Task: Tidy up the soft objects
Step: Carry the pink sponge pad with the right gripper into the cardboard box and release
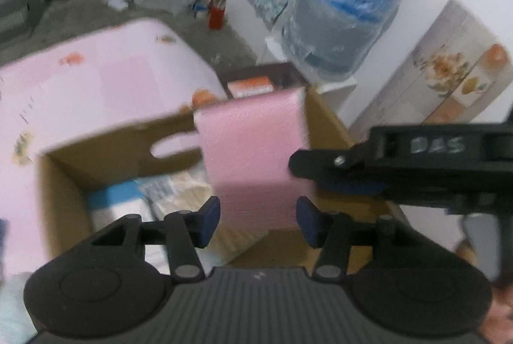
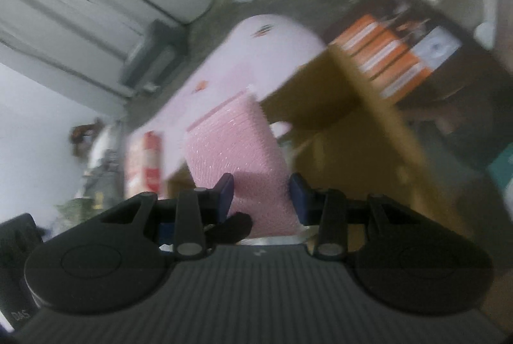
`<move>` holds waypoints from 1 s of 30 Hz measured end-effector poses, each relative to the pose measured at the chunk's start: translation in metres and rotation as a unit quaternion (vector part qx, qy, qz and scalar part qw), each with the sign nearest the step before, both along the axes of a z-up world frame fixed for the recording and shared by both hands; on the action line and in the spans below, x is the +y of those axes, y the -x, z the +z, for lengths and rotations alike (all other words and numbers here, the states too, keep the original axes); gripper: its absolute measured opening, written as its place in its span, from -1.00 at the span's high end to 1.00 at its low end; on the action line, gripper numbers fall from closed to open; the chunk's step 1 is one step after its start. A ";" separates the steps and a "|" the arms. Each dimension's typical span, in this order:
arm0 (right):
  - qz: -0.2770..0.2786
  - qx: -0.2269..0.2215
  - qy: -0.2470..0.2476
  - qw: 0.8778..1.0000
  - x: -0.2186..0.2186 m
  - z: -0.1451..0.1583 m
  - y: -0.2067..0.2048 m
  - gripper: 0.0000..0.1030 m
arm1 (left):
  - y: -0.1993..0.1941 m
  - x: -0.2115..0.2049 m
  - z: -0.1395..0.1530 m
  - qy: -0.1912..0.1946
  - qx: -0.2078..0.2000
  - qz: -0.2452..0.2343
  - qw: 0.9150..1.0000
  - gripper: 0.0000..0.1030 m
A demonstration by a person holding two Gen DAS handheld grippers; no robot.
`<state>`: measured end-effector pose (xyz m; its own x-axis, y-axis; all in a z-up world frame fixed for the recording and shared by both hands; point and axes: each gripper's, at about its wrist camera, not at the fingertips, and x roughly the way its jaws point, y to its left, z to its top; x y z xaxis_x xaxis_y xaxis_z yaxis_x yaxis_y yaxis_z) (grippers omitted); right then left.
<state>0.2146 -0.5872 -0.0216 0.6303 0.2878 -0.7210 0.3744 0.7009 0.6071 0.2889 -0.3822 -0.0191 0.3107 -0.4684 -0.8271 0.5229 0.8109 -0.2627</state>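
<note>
Over the cardboard box (image 1: 96,158), both grippers' fingers clamp the pink foam block (image 1: 253,148); only the left view shows its contents.

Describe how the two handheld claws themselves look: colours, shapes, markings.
Both are built alike. The left claw has a matte black body with a ribbed grey centre panel, two rounded black lobes with circular recesses, black link arms on silver pivot pins, and dark blue pads. The right claw matches it; seen from the left wrist, its black side bears handwritten pale lettering, roughly "DAS".
</note>
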 end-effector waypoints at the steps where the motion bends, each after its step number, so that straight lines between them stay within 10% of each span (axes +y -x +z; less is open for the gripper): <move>1: -0.001 0.004 0.011 1.000 -0.002 -0.003 -0.002 0.27 | -0.001 -0.004 -0.009 -0.004 0.009 0.005 1.000 -0.05; 7: 0.011 -0.001 0.054 0.998 0.004 -0.008 -0.008 0.27 | 0.000 -0.006 -0.028 -0.011 0.036 0.014 0.999 -0.09; 21: 0.019 -0.033 0.027 0.999 0.011 0.019 0.031 0.27 | 0.021 0.079 0.051 -0.007 -0.036 0.028 0.999 -0.29; 30: 0.022 0.053 -0.009 0.998 0.044 -0.028 0.031 0.25 | 0.051 0.186 0.075 -0.008 -0.067 0.078 0.995 -0.35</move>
<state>0.1831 -0.5436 -0.0499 0.5374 0.3271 -0.7773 0.4066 0.7069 0.5787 0.2379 -0.1965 0.0563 0.4863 -0.3933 -0.7803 0.4195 0.8884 -0.1864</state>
